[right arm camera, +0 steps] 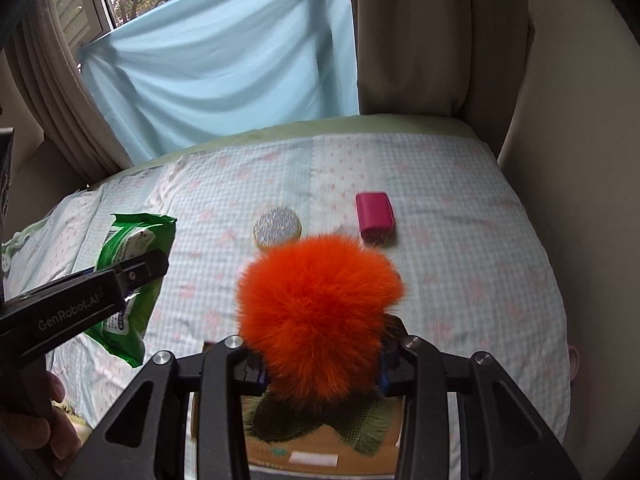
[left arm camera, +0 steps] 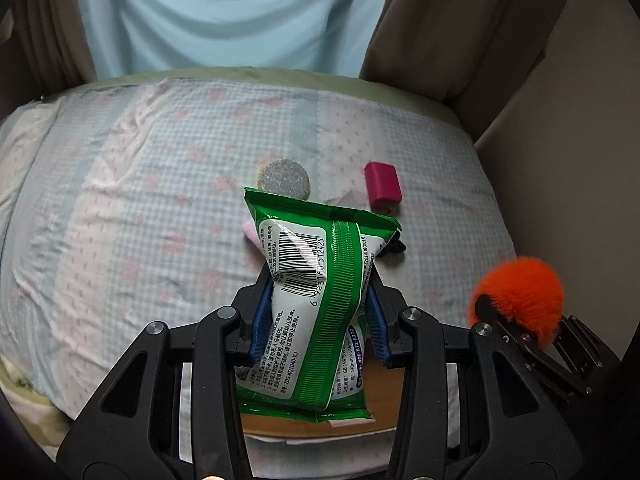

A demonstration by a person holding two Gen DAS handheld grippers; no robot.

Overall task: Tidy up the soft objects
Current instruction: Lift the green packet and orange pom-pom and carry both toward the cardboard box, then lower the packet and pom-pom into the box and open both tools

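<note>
My left gripper (left arm camera: 318, 300) is shut on a green and white pack of wet wipes (left arm camera: 316, 304), squeezed at its middle between the blue pads and held above the bed. The same pack (right arm camera: 128, 276) shows at the left of the right wrist view. My right gripper (right arm camera: 320, 364) is shut on a fluffy orange pompom (right arm camera: 316, 316), also seen at the right edge of the left wrist view as an orange ball (left arm camera: 520, 296). On the bed lie a round glittery sponge (right arm camera: 277, 222) and a magenta block (right arm camera: 375, 213). Below the pompom sits a cardboard box (right arm camera: 320, 452) with a green fringed cloth (right arm camera: 360, 424).
The bed has a checked pale blue and pink sheet (left arm camera: 140, 200). Behind it hang a light blue cloth (right arm camera: 224, 64) and beige curtains (right arm camera: 432, 32); a wall (right arm camera: 580, 160) bounds the right side. A person's hand (right arm camera: 52, 420) grips the left tool's handle. A small black thing (left arm camera: 396, 245) lies behind the pack.
</note>
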